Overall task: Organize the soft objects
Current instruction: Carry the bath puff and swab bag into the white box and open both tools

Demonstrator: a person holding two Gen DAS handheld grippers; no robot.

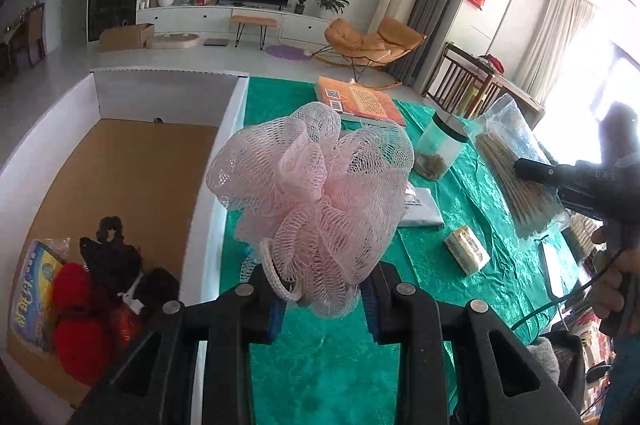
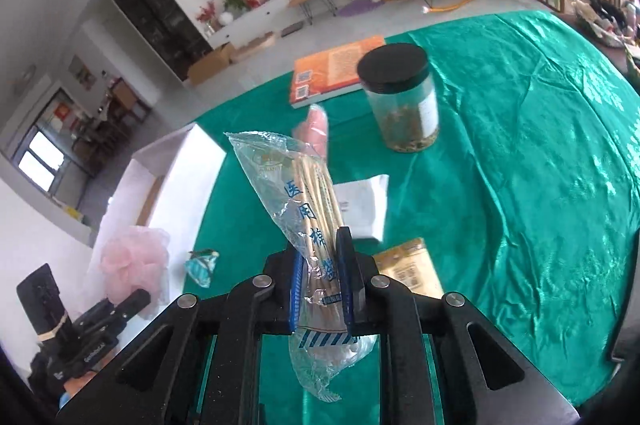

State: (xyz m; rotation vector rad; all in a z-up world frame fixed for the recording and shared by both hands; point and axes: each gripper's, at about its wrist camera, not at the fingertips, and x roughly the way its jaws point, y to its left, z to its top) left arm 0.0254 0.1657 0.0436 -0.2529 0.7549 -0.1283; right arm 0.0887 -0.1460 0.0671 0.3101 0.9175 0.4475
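My left gripper (image 1: pixel 324 299) is shut on a pink mesh bath puff (image 1: pixel 316 193), held up above the green tablecloth (image 1: pixel 328 365) beside the white box (image 1: pixel 208 209); the puff (image 2: pixel 134 263) also shows in the right wrist view. A clear bag of cotton swabs (image 2: pixel 310 221) with blue print is clamped upright in my right gripper (image 2: pixel 322 289), which is shut on it and lifted off the cloth. The same bag (image 1: pixel 516 177) shows at the right of the left wrist view. Inside the box lie red yarn balls (image 1: pixel 76 321), a black soft item (image 1: pixel 116 261) and a printed packet (image 1: pixel 34 289).
On the cloth (image 2: pixel 520 185) are an orange book (image 2: pixel 336 69), a black-lidded jar (image 2: pixel 404 97), a white packet (image 2: pixel 362 205), a yellow packet (image 2: pixel 408 269) and a small teal wrapper (image 2: pixel 202 265). A wooden chair (image 1: pixel 464 81) stands beyond the table.
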